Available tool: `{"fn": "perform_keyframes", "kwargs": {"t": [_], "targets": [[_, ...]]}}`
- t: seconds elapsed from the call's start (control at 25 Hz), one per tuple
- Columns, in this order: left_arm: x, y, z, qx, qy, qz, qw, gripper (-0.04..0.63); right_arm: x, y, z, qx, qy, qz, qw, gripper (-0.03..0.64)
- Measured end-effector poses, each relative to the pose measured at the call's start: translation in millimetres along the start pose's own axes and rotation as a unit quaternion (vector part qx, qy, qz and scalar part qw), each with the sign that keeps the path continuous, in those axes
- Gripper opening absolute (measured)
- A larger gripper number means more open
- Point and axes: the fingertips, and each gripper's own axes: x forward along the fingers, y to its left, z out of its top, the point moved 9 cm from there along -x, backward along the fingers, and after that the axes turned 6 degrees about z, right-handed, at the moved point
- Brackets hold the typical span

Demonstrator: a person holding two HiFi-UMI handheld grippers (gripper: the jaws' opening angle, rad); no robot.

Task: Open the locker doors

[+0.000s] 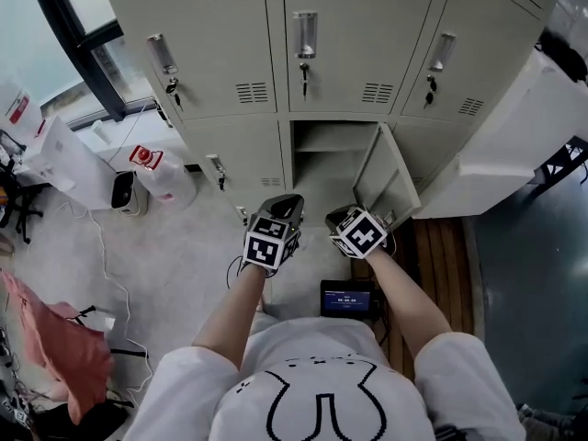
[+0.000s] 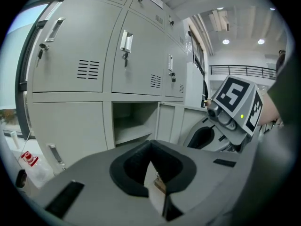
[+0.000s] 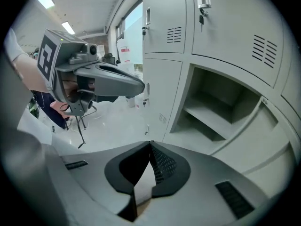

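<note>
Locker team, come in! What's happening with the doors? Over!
Left gripper shut, empty; right gripper shut, empty. Lower middle door open, lower left door shut. White container on floor beside lockers, not blocking.

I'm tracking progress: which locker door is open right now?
The lower-row middle door, swung out to the right in the head view, baring its shelf. The other doors sit flush and shut.

You hold two: left gripper (image 1: 285, 204) and right gripper (image 1: 338, 217), with one marker cube (image 1: 268, 243) on each. Upper row: three shut upper doors (image 1: 211, 53). Lower row: one open door (image 1: 384, 175) and two shut lower doors (image 1: 241, 150), one either side. Four handles (image 1: 306, 33), with one key (image 1: 304, 79) under each. One shelf (image 1: 322, 146) behind the open door.
</note>
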Motion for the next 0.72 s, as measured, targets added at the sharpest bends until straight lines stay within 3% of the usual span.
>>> {"fn": "perform_keyframes", "kwargs": {"t": [0.36, 0.72], "targets": [[-46.0, 92.2, -17.7, -0.031, -0.011, 0.048, 0.9983, 0.017, 58.7, 41.4, 77.6, -0.046, -0.027, -0.001, 0.999, 0.009], [-81.0, 173.0, -42.0, -0.063, -0.013, 0.074, 0.9952, 0.017, 113.9, 67.5, 144.4, -0.019, -0.117, -0.034, 0.992, 0.009]]}}
